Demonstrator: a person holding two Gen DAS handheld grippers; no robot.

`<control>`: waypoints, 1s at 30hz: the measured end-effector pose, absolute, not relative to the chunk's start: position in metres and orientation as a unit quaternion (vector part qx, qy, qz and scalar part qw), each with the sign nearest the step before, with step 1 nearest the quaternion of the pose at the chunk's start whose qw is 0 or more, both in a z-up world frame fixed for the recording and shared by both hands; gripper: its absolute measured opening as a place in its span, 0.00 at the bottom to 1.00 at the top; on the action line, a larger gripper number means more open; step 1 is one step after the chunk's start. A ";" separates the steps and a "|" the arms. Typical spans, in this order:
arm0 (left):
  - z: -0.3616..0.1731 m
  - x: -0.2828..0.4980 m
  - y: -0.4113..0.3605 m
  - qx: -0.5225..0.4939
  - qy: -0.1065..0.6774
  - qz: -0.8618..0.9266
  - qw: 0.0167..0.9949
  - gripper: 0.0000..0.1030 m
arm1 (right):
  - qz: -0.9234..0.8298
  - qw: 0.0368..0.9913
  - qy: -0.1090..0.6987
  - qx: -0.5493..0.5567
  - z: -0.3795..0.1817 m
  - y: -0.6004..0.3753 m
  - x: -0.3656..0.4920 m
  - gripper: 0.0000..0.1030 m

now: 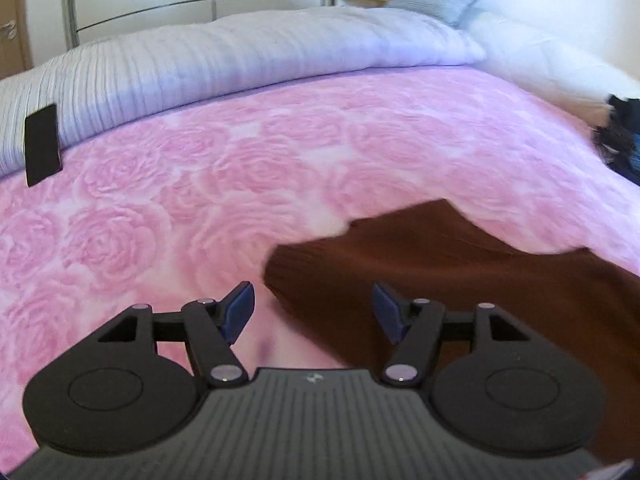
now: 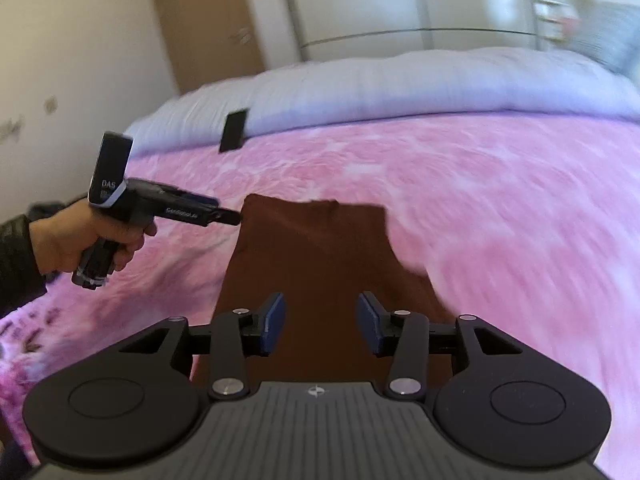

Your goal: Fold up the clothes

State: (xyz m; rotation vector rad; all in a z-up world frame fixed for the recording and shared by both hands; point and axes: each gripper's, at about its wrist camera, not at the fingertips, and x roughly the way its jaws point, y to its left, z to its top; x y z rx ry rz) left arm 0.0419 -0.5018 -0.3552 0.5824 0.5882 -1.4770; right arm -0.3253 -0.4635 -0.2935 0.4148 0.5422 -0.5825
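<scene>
Both wrist views close above bed (image 1: 280,152)

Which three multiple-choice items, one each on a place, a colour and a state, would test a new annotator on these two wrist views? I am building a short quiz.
1. Where does the brown garment lie?
A. On the pink rose-patterned blanket
B. On the grey pillow
C. On the floor

2. What colour are the pads of the right gripper?
A. Red
B. Blue
C. White

3. How does the left gripper stand?
A. Shut on the garment
B. Shut on the blanket
C. Open, holding nothing

Answers: 1 A, both views show the garment spread on the pink blanket. 2 B, the pads on both fingers are dark blue. 3 C, the left wrist view shows a clear gap between its pads, with no cloth pinched.
</scene>
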 end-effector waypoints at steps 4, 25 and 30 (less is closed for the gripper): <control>-0.378 0.033 -0.513 0.304 0.231 -0.655 0.652 0.56 | -0.249 0.903 0.279 0.211 -0.306 -0.538 -0.253 0.44; -0.384 0.039 -0.522 0.262 0.230 -0.680 0.645 0.60 | -0.295 0.884 0.340 0.128 -0.340 -0.619 -0.166 0.24; -0.392 0.036 -0.536 0.275 0.231 -0.658 0.662 0.67 | -0.312 0.876 0.330 0.162 -0.341 -0.625 -0.184 0.34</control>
